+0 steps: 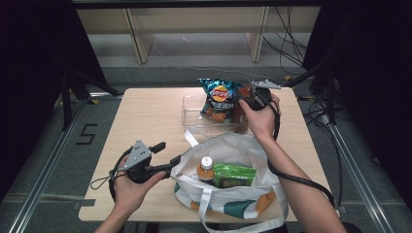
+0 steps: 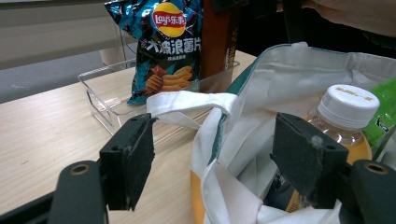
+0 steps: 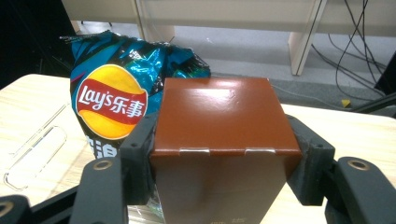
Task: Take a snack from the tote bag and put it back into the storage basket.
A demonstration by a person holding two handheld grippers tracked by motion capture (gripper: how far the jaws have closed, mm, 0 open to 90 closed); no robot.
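A white tote bag [image 1: 233,194] with green and orange print lies open at the table's front; it holds an orange-drink bottle [image 1: 206,167] and a green packet [image 1: 234,175]. My left gripper [image 1: 167,152] is open, its jaws straddling the bag's left rim [image 2: 215,140] beside the bottle [image 2: 348,112]. At the back, a clear plastic tray [image 1: 192,109] holds a blue Lay's chip bag [image 1: 218,99] and a brown box [image 1: 241,104]. My right gripper [image 1: 252,94] is shut on the brown box [image 3: 219,116], one jaw on each side, with the chip bag [image 3: 112,93] just left of it.
The wooden table [image 1: 145,116] has bare surface to the left of the tray and bag. A wooden shelf frame [image 1: 141,39] and loose cables [image 1: 291,43] lie on the floor behind the table. Metal rails [image 1: 53,155] run along both sides.
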